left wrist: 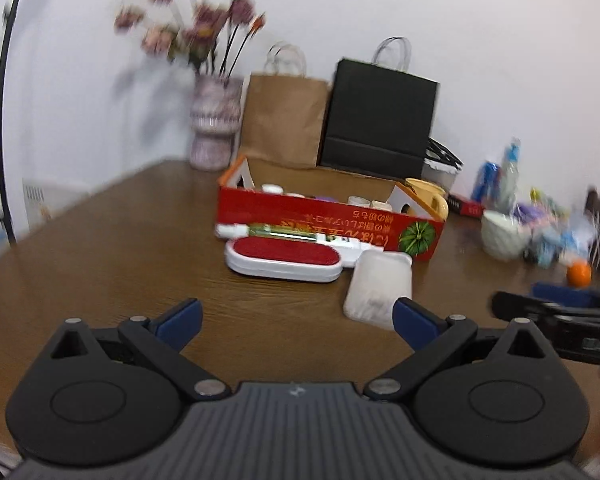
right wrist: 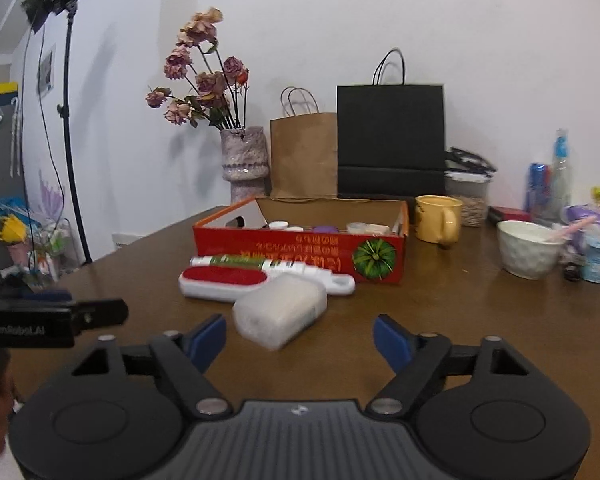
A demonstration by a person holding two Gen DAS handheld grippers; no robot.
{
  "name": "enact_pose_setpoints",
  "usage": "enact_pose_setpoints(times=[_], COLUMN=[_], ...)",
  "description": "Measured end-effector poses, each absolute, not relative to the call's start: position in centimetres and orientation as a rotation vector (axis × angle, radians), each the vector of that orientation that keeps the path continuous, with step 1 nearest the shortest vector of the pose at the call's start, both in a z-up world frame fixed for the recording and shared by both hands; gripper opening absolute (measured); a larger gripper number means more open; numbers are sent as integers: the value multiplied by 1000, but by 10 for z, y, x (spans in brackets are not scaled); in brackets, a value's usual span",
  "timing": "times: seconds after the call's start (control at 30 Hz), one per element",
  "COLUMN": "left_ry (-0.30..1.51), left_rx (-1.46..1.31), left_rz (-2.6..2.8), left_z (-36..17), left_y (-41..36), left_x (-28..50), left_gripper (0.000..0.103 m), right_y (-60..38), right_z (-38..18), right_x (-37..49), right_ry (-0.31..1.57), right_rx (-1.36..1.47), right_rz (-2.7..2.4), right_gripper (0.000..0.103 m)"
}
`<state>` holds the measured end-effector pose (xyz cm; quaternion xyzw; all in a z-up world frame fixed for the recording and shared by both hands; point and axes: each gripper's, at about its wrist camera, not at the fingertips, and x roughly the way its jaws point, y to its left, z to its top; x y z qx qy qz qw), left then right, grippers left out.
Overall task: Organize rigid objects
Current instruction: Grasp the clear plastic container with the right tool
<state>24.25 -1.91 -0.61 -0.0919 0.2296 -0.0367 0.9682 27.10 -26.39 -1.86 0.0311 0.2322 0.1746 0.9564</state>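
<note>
**Approach to the loose items in front of the box**

Table [right wrist: 440, 320], far edge: red box [right wrist: 300, 250] with small pots inside. Nearer: tube [right wrist: 284, 266], lint brush [right wrist: 224, 280], white case [right wrist: 280, 308]. Right gripper [right wrist: 300, 344] and left gripper [left wrist: 296, 320]: jaws apart, empty. Advice: centre the case between the pads before closing.

Red cardboard box [right wrist: 300, 254] sits open on the brown table, small jars inside. Just in front: a white tube [right wrist: 276, 266], a red-topped lint brush [right wrist: 224, 282], and a frosted white case [right wrist: 280, 310] lying flat.
</note>
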Motion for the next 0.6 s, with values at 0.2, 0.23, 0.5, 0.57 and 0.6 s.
enact_pose_setpoints(times=[0.2,0.23,0.5,0.57,0.6], left_ry=[579,599,696,690,690], left_rx=[-286,-300,-438,-447,-450], left_rz=[-116,-127,-209,-211,-213], left_z=[-21,-23,-36,-38,-38], left_y=[-42,-44,-51,-52,-51], left_x=[302,310,356,358,358], left_gripper=[77,71,45,44,44], right_y=[-267,-264,-255,-261,-264], right_z=[-40,-42,-67,-71,-72], right_x=[382,393,443,442,439], right_ry=[604,612,670,677,679], right_rx=[163,162,253,317,337], right_rz=[415,427,546,557,562], right_gripper=[49,47,34,31,27])
